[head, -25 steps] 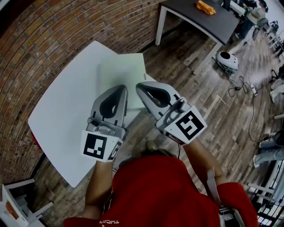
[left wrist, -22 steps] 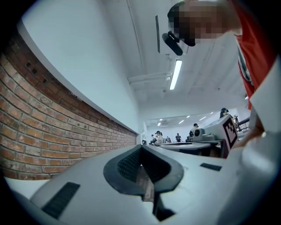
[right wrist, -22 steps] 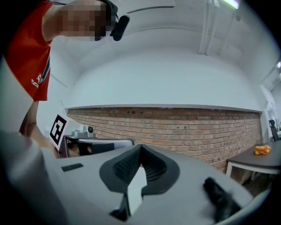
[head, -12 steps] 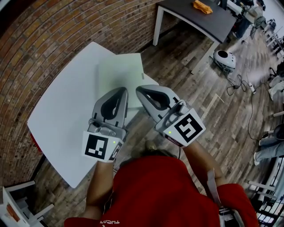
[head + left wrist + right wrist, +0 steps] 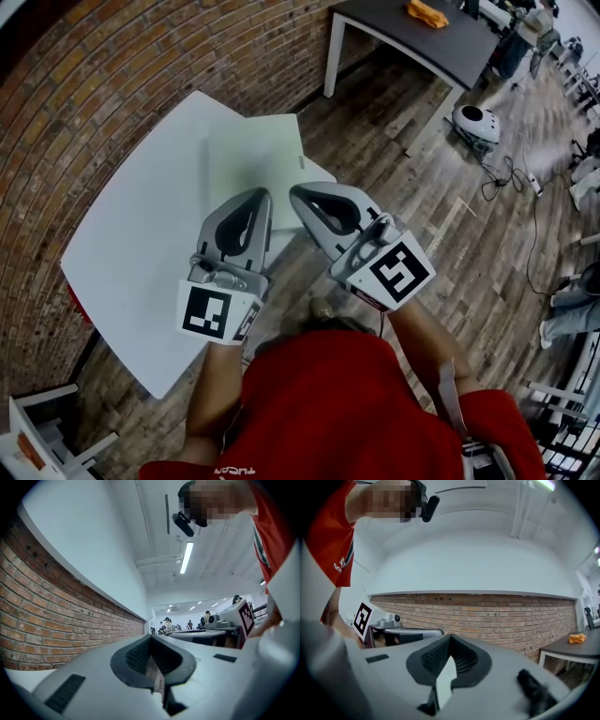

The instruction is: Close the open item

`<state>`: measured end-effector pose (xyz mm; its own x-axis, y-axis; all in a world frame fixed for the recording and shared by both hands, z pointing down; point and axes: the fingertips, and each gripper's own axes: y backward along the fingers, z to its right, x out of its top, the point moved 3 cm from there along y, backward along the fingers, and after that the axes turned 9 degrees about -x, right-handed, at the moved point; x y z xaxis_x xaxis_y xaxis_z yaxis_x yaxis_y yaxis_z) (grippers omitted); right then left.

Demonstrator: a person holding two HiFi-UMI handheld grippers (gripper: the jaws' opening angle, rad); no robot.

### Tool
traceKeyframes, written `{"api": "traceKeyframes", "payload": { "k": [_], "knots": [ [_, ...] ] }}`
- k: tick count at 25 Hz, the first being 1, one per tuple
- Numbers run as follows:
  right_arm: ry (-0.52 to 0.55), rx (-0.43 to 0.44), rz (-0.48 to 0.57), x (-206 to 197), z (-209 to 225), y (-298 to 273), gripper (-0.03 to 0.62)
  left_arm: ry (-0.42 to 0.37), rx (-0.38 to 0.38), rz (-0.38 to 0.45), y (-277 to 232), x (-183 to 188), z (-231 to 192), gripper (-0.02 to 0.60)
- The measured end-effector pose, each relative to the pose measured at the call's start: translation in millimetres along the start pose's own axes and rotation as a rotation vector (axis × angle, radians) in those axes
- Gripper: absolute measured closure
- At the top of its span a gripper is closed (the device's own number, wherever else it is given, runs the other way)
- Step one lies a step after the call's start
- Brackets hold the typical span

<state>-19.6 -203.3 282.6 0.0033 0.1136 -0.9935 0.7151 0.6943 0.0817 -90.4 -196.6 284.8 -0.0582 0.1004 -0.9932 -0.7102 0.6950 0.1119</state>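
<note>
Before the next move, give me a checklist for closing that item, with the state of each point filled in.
1. Left gripper empty: ok, jaws together with nothing between them.
2. Right gripper empty: ok, jaws together with nothing between them.
3. Pale green flat item lying on the white table, ahead of both grippers: ok.
4. Which part of the item stands open: cannot tell; in the head view it looks flat.
5. Item visible in either gripper view: not ok; both look out level at the brick wall.
</note>
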Motion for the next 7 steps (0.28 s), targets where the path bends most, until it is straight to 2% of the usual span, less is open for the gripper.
{"api": "traceKeyframes", "payload": {
  "k": [7],
  "knots": [
    [-0.014, 0.015, 0.038, 2.3, 0.7, 1.6, 0.563, -0.002, 0.005, -0.003, -2.9, -0.4, 2.6, 0.569]
  ]
}}
